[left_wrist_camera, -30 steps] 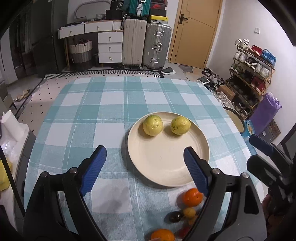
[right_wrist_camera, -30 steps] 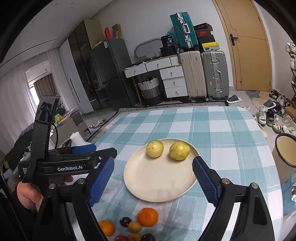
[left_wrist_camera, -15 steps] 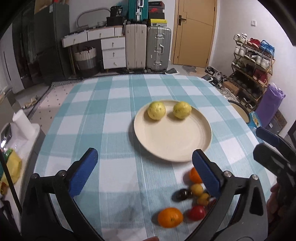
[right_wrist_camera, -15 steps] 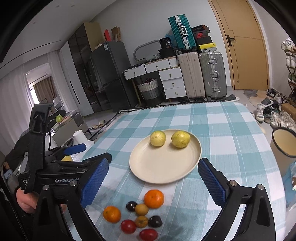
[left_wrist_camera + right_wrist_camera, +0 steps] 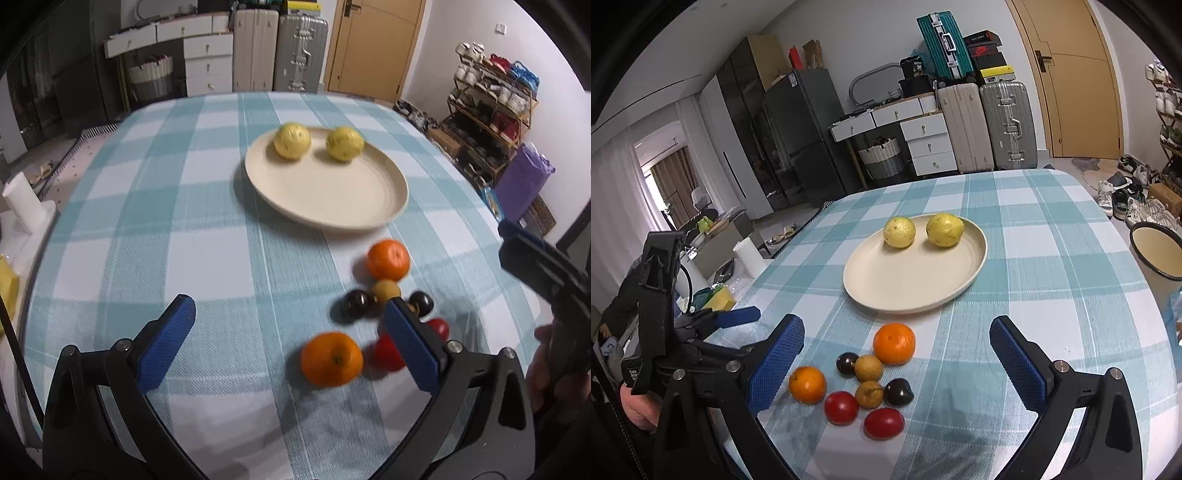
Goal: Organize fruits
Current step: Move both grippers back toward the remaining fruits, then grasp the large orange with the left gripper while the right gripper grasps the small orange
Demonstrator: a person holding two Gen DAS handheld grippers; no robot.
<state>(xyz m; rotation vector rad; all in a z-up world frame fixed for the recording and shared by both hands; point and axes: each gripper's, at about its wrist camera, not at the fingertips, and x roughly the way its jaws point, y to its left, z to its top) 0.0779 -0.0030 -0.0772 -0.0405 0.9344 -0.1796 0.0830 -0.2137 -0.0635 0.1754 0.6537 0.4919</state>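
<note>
A cream plate [image 5: 354, 212] [image 5: 886, 291] on the checked tablecloth holds two yellow-green fruits [image 5: 292, 140] [image 5: 344, 143] at its far side. Near the table's front edge lies a cluster: two oranges [image 5: 894, 343] [image 5: 807, 384], two red fruits [image 5: 841, 407] [image 5: 883, 423], two dark plums [image 5: 847, 364] [image 5: 898, 392] and two small brown fruits [image 5: 868, 367] [image 5: 869, 393]. My left gripper [image 5: 291, 347] is open and empty, above the table left of the cluster. My right gripper [image 5: 897, 363] is open and empty, above the cluster.
The table [image 5: 1052, 229] is round with its edge close at the right and front. A cream bowl [image 5: 1156, 249] stands off the table at the right. A paper roll [image 5: 750, 256] and clutter stand at the left. Suitcases and drawers stand behind.
Both grippers have drawn back toward the table's front edge, away from the plate. The fruit cluster has come into full view between and ahead of the fingers. Both stayed open.
</note>
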